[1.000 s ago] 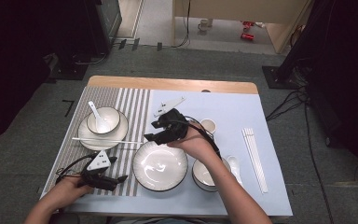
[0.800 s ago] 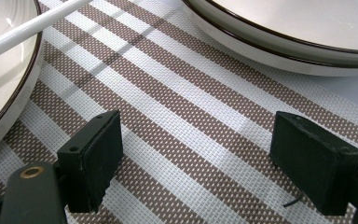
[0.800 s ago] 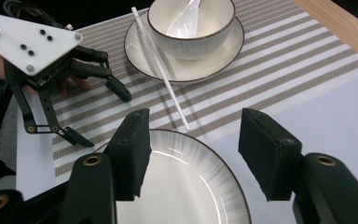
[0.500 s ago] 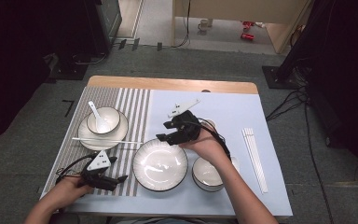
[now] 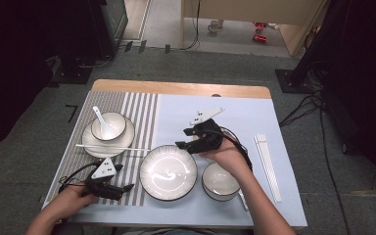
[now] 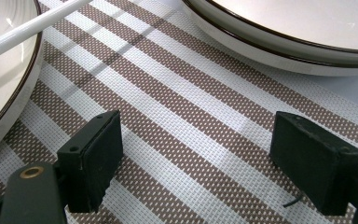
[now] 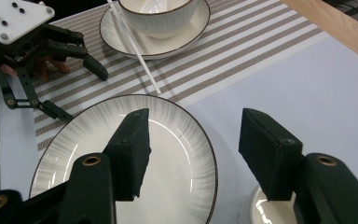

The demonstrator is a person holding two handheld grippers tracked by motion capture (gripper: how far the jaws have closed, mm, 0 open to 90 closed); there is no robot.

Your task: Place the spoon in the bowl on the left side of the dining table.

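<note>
Under your right tongs (image 5: pixel 185 139) lies the big plate (image 5: pixel 168 171). It sits just below and a little to the near side of them, toward you. From the right gripper view, one jaw hangs over the plate (image 7: pixel 177 177) and the other jaw hangs over the bare blue surface (image 5: pixel 176 117) past the plate's rim. So the rim runs right between the two jaws. These right tongs (image 7: pixel 196 126) are spread apart, they have just opened a little more, and nothing is between them.

Your left tongs (image 5: pixel 125 177) rest low on the striped mat (image 5: pixel 139 112), off to the side of the plate. They are spread too and hold nothing. From the left gripper view, the plate (image 6: pixel 307 28) is a bit ahead of the left tongs (image 6: pixel 191 140), beyond the far jaw, not touching it.

Your right hand is the nearer one, I think. The plate is round, so no end is better than another. What matters is the rim. To take the plate, you would likely need to go down so one jaw comes over the rim and the other under it.

Watch the small bowl (image 5: pixel 220 180). It stands just beside the plate, near your right wrist. The white chopstick (image 5: pixel 112 147) lies farther off, by the left tongs.
</note>
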